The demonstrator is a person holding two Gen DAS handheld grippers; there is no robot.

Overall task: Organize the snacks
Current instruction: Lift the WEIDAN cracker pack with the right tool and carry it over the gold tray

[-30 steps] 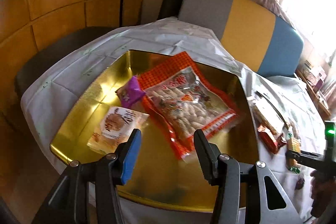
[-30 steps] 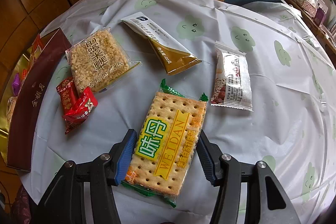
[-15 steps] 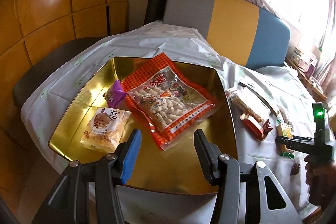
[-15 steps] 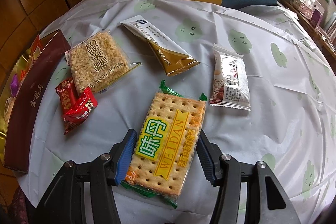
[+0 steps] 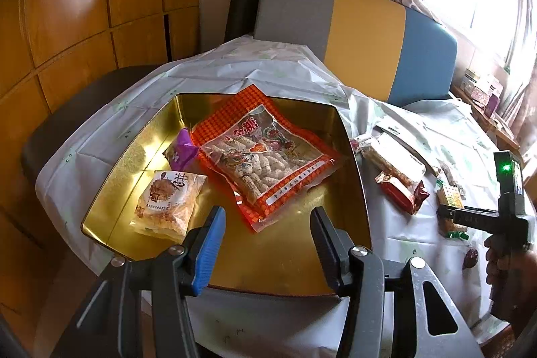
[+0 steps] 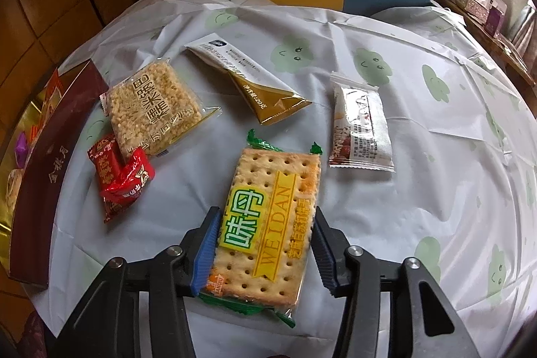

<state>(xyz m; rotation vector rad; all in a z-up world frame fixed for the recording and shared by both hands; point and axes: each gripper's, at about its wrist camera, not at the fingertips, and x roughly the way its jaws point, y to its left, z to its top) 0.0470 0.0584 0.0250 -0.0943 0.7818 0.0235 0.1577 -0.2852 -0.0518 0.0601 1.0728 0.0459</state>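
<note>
Left wrist view. Looking down past the left gripper (image 5: pixel 268 217), jaws spread wide with nothing between them, poised above the near edge of the gold tray (image 5: pixel 285 260). Probably just waiting over the collection spot. Mirror-bright foil lining, shallow angled walls, cut corners. Already inside: a big orange-chequered peanut bag (image 5: pixel 265 160), flat and crinkly with a clear window, lying diagonally across the middle; a small purple twist-wrapped sweet (image 5: pixel 183 151) tucked against its left edge; a clear, puffy pastry packet (image 5: pixel 167 203) at the near left. Off to the right on the table (image 5: pixel 396 227), outside the tray: loose snacks, and the right gripper (image 5: pixel 451 215) low over them.

Right wrist view. Jaws closed in on the long sides of the cracker pack (image 6: pixel 275 190), blue pads pressed against the film, apparently gripping. Sensible hold for a stiff, flat rectangle: pinched across the narrow width, near end between the pads, far end sticking forward. Clear film over pricked golden crackers, green crimped ends, yellow band. Pack low over the table, or resting on it; hard to say which.

Beyond it, well apart on the pale cloud-print cloth: a knobbly puffed-rice square (image 6: pixel 154 109), two glossy red wrapped sweets (image 6: pixel 120 176) touching its near corner, a slim white-and-bronze sachet (image 6: pixel 248 79), a silvery sachet (image 6: pixel 359 126). Far left, the tray's maroon outer wall (image 6: pixel 50 156): likely destination for the crackers.
</note>
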